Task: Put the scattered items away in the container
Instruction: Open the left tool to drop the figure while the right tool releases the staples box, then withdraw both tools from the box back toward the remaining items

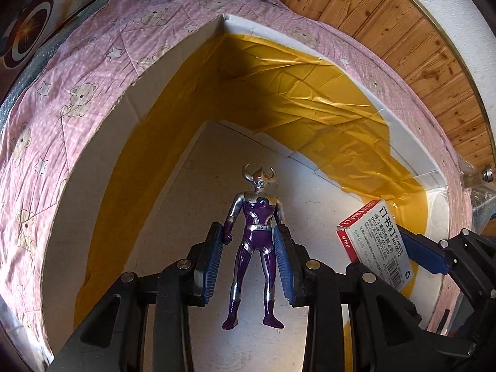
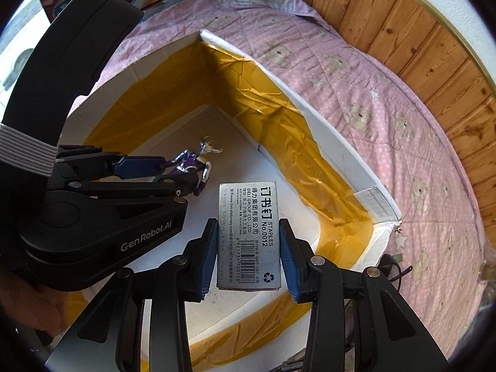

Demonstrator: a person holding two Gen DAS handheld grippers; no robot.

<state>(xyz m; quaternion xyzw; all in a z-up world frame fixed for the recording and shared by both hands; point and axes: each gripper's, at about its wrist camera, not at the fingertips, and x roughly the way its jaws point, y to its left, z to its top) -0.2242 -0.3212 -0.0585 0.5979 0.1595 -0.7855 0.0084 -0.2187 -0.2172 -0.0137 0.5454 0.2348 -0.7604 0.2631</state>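
left wrist view: a purple and silver horned toy figure is clamped at the hips by the left gripper above the white cardboard box lined with yellow tape, while a small white and red staples box is pinched by the right gripper over the same box.

The staple box reads "STAPLES No.0012", "DELI GROUP CO., LTD.", the large Chinese characters 订书钉, smaller Chinese lines, a barcode numbered 6 921734 900128 and a recycling sign. Its red end shows "24/6". The left gripper has "GenRobot.AI" on its body.
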